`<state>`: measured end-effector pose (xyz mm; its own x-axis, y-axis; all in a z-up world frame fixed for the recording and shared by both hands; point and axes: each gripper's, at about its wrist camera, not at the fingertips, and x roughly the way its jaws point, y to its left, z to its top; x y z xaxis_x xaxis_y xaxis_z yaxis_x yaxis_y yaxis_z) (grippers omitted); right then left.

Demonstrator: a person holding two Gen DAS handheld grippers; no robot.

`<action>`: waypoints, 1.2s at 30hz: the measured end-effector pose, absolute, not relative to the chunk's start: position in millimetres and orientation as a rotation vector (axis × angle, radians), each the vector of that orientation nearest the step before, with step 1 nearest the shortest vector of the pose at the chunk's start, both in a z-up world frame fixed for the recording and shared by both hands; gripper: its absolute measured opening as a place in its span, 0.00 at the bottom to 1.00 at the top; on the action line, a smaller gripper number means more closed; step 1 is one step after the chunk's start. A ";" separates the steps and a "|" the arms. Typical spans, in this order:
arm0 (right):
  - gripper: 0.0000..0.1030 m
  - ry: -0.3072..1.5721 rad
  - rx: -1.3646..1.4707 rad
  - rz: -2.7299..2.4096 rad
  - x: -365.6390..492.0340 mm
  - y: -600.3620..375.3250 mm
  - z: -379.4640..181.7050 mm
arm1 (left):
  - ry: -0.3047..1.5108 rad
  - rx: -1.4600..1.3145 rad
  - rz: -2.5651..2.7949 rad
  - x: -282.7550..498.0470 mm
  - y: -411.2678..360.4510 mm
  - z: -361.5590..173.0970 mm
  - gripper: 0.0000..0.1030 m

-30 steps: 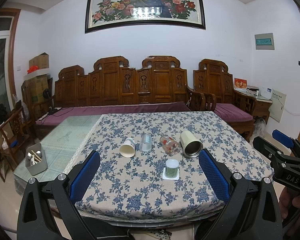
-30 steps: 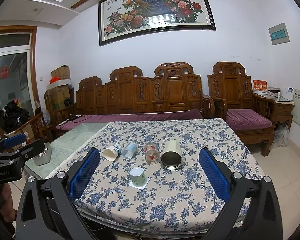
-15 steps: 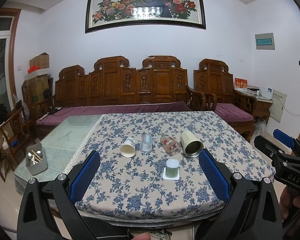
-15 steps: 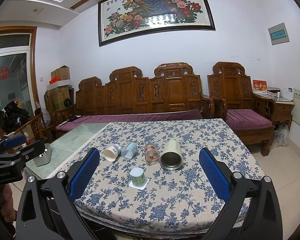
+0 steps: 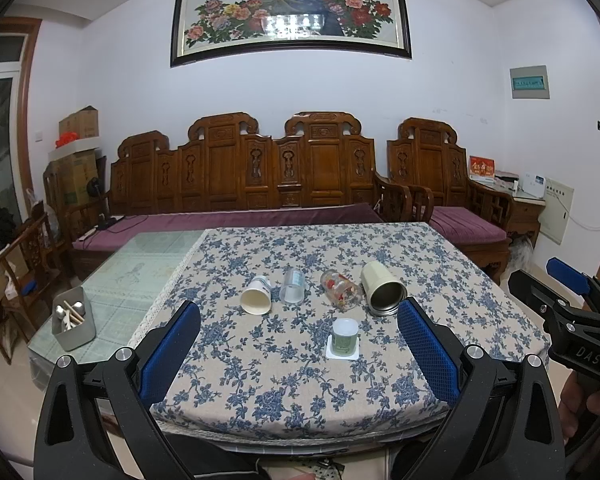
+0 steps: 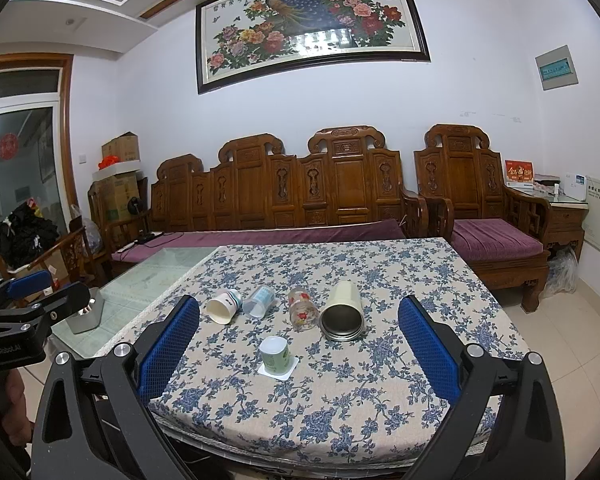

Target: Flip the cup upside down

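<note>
A small green cup (image 5: 344,339) (image 6: 275,355) stands on a white square coaster (image 5: 342,353) near the table's front. Behind it several cups lie on their sides in a row: a white paper cup (image 5: 256,295) (image 6: 223,307), a clear plastic cup (image 5: 293,291) (image 6: 259,301), a glass with red print (image 5: 340,290) (image 6: 302,312) and a cream metal tumbler (image 5: 382,294) (image 6: 343,317). My left gripper (image 5: 299,350) and right gripper (image 6: 299,350) are both open and empty, held back from the table's near edge.
The table (image 5: 284,384) has a blue floral cloth; its left part is bare glass with a metal utensil holder (image 5: 73,324). A carved wooden sofa (image 5: 260,184) and armchair (image 5: 452,200) stand behind. Each gripper shows at the other view's edge.
</note>
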<state>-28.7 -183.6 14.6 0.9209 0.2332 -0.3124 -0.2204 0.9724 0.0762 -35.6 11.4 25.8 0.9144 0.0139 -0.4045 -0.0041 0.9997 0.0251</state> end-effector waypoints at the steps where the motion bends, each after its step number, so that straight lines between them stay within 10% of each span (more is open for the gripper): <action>1: 0.97 0.326 0.039 0.233 -28.7 -183.5 14.6 | 0.416 0.025 0.010 -35.7 11.3 25.8 0.92; 36: 0.97 0.323 0.039 0.233 -28.8 -183.5 14.5 | 0.403 0.028 0.012 -37.2 9.5 28.2 0.92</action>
